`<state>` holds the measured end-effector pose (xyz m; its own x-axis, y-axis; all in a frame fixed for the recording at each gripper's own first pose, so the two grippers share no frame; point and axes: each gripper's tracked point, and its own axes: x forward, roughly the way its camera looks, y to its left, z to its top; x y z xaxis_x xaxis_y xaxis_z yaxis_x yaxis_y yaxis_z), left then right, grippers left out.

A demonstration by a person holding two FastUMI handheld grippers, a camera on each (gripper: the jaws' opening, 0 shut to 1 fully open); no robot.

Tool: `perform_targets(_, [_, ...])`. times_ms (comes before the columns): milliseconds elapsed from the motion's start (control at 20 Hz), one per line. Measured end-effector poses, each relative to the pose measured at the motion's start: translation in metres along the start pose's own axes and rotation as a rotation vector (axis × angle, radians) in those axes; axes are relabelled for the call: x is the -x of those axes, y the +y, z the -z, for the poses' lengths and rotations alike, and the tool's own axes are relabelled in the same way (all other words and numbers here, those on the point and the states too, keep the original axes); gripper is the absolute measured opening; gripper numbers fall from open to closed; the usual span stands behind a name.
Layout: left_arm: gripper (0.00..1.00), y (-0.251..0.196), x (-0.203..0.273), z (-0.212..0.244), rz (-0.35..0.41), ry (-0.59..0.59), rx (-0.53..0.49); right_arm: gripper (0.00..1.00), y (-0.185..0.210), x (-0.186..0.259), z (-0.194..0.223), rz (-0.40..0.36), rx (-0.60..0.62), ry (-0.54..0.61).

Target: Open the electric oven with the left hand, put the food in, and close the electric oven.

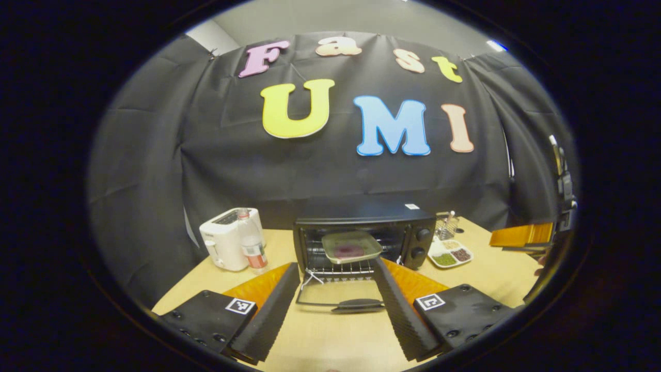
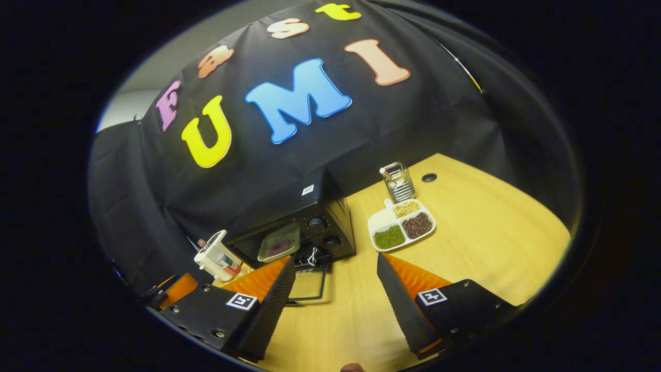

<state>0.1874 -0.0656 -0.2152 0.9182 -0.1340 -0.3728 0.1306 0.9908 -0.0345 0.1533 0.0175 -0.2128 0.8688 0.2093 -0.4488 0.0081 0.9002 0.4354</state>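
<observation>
The black electric oven (image 1: pixel 361 227) stands at the back of the table with its door (image 1: pixel 338 297) folded down flat and the handle toward me. On the wire rack inside rests a pale square tray (image 1: pixel 351 247) holding a dark reddish round piece of food (image 1: pixel 348 251). My left gripper (image 1: pixel 335 266) is open and empty, its fingers spread either side of the lowered door, short of it. My right gripper (image 2: pixel 335 261) is open and empty too, over the table to the right of the oven (image 2: pixel 320 219); in the left gripper view it appears at the far right (image 1: pixel 521 236).
A white toaster (image 1: pixel 227 237) and a small bottle (image 1: pixel 253 248) stand left of the oven. To its right lie a divided dish of beans (image 2: pixel 403 227) and a metal holder (image 2: pixel 397 182). Bare wooden table (image 2: pixel 490 232) stretches right.
</observation>
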Motion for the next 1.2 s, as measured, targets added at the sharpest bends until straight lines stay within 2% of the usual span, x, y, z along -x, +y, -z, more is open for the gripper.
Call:
perform_targets(50, [1.0, -0.006, -0.002, 0.007, 0.002, 0.019, 0.007, 0.97, -0.005, 0.005, -0.004, 0.0, 0.035, -0.02])
perform_targets(250, [1.0, -0.027, -0.008, 0.033, 0.012, 0.076, 0.038, 0.97, -0.024, 0.037, -0.023, 0.011, 0.133, -0.087])
perform_targets(400, [0.94, -0.037, -0.019, 0.063, 0.017, 0.139, 0.046, 0.97, -0.031, 0.056, -0.032, 0.01, 0.148, -0.109])
perform_targets(500, [1.0, -0.043, -0.03, 0.083, 0.028, 0.186, 0.039, 0.97, -0.043, 0.066, -0.044, 0.045, 0.176, -0.151])
perform_targets(550, [0.97, -0.043, -0.035, 0.092, 0.032, 0.209, 0.03, 0.97, -0.047, 0.071, -0.051, 0.062, 0.187, -0.173])
perform_targets(750, [0.99, -0.049, -0.058, 0.126, 0.062, 0.284, 0.012, 0.98, -0.058, 0.086, -0.067, 0.125, 0.17, -0.234])
perform_targets(850, [0.97, -0.05, -0.069, 0.141, 0.074, 0.32, 0.008, 0.98, -0.068, 0.09, -0.07, 0.167, 0.157, -0.244])
perform_targets(900, [1.0, -0.05, -0.073, 0.148, 0.081, 0.333, 0.007, 0.98, -0.071, 0.09, -0.07, 0.186, 0.157, -0.247])
perform_targets(1050, [0.98, -0.048, -0.089, 0.167, 0.091, 0.371, 0.018, 0.98, -0.071, 0.094, -0.073, 0.208, 0.144, -0.255])
perform_targets(1200, [1.0, -0.048, -0.101, 0.182, 0.104, 0.402, 0.02, 0.98, -0.074, 0.094, -0.073, 0.249, 0.168, -0.259])
